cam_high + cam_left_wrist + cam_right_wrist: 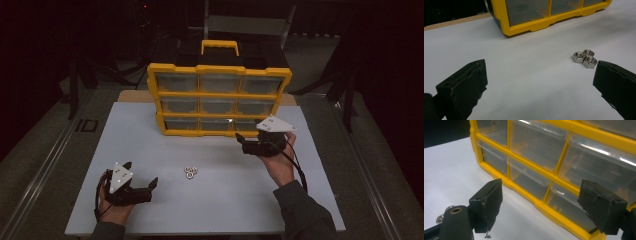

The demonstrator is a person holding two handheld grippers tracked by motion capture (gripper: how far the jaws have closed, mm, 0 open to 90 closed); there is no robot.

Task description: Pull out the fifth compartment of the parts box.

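From the high view, my left gripper [141,183] rests low at the near left of the white table [150,150], jaws spread wide with nothing between them. Three steel nuts [190,172] lie bunched together on the table, a little ahead and to the right of that gripper and apart from it. My right gripper [248,142] is held up at the far right, just in front of the bottom right corner of the yellow drawer cabinet [218,98], which stands upright near the far edge of the table with its clear drawers facing me and a yellow handle [220,47] on top. Its jaws stand wide and empty.

In the left gripper view, my two black jaws rise far apart at the bottom corners, with bare table between them. The nuts sit touching one another in a tight cluster just beyond the jaw at the right of this view, not in contact with it. The lower corner of the cabinet shows further off.

In the right gripper view, my jaws are wide apart and hold nothing. Straight ahead of them are the clear drawers [536,145] in their yellow frame, close but untouched. The nuts peek out at the lower left edge, behind the gripper's body.
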